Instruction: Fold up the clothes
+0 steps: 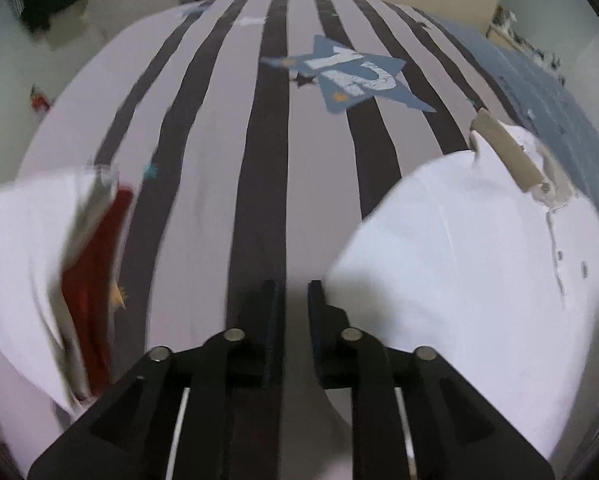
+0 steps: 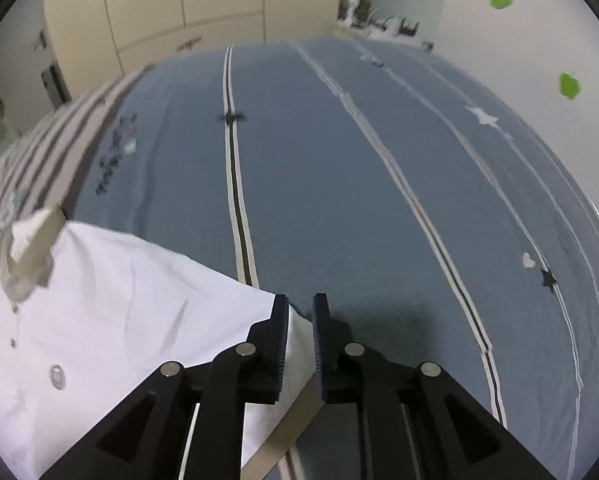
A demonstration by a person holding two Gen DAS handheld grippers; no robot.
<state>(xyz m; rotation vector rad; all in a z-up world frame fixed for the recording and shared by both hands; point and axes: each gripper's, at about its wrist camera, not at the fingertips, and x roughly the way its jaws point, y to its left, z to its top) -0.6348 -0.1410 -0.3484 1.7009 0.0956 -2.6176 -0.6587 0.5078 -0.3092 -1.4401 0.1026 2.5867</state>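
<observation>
A white polo shirt (image 1: 459, 248) with a beige collar (image 1: 503, 148) lies on the bed, to the right of my left gripper (image 1: 292, 292). That gripper's jaws stand a narrow gap apart over the striped cover, with nothing between them. In the right wrist view the same shirt (image 2: 119, 312) fills the lower left, its collar (image 2: 39, 240) at the far left. My right gripper (image 2: 300, 304) hovers over the shirt's right edge with a small gap between the jaws. White cloth and a beige sleeve hem (image 2: 295, 420) show below the gap, and the pads do not press on them.
A blurred pile of white cloth (image 1: 23, 248) and a red garment (image 1: 91, 280) lies at the left. The bed cover is grey-and-dark striped (image 1: 219, 140) on one side and blue (image 2: 319, 180) on the other. Cream wardrobes (image 2: 159, 0) and a white wall (image 2: 519, 60) stand behind.
</observation>
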